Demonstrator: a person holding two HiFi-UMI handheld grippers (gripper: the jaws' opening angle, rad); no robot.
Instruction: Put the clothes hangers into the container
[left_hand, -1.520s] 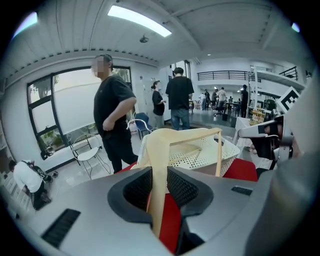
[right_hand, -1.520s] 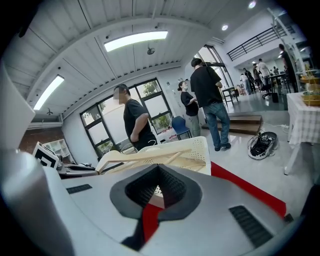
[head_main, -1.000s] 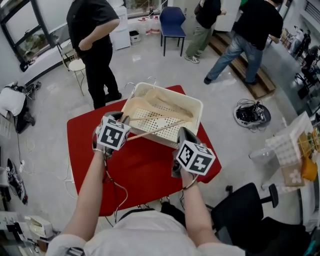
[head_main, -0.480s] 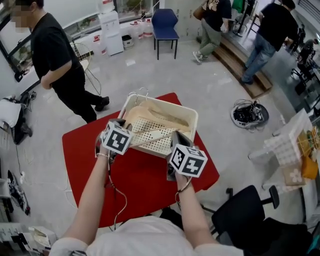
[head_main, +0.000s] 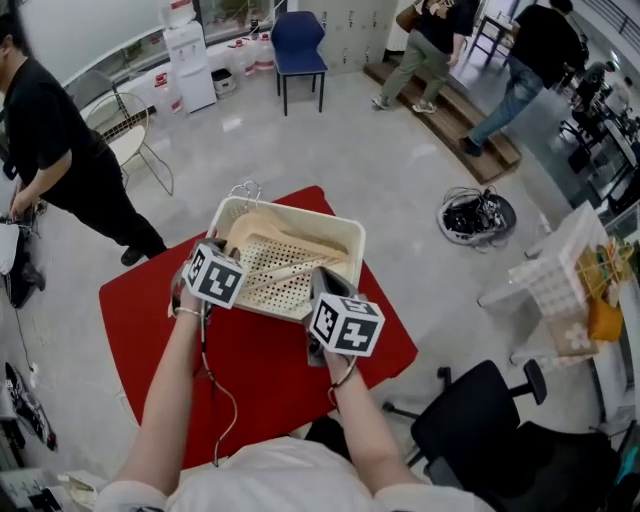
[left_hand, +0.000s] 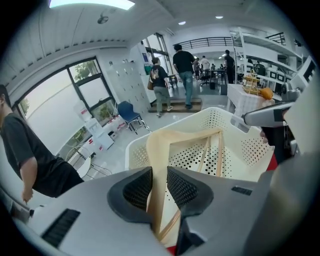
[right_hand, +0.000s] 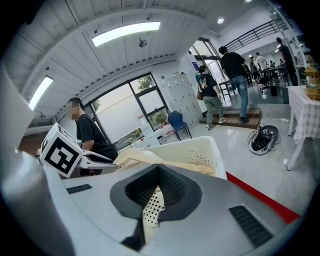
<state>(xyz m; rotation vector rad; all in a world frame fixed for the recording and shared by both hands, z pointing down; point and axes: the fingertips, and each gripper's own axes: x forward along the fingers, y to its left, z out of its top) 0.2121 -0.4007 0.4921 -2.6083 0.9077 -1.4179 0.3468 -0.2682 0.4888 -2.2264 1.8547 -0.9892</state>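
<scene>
Meanwhile brought the wooden hanger (head_main: 285, 272) lower, far end inside the container (head_main: 300, 217) at 12 o'clock; kept it clamped in the left gripper (left_hand: 160, 186). Held the right gripper (right_hand: 159, 192) pinched on the container's 5 o'clock wall. Judged release next.

A table (head_main: 270, 375) under a red cover stands on a pale glossy floor (head_main: 380, 170). Behind it are a blue chair (head_main: 299, 35) and a white water dispenser (head_main: 185, 65). At the left, a person in black (head_main: 60, 140) stands beside a white wire chair (head_main: 115, 135). Two more people (head_main: 430, 35) walk by the wooden steps (head_main: 450, 115). A bundle of black cables (head_main: 475, 215) lies on the floor to the right, and a black office chair (head_main: 470, 430) stands near the table's right corner.
</scene>
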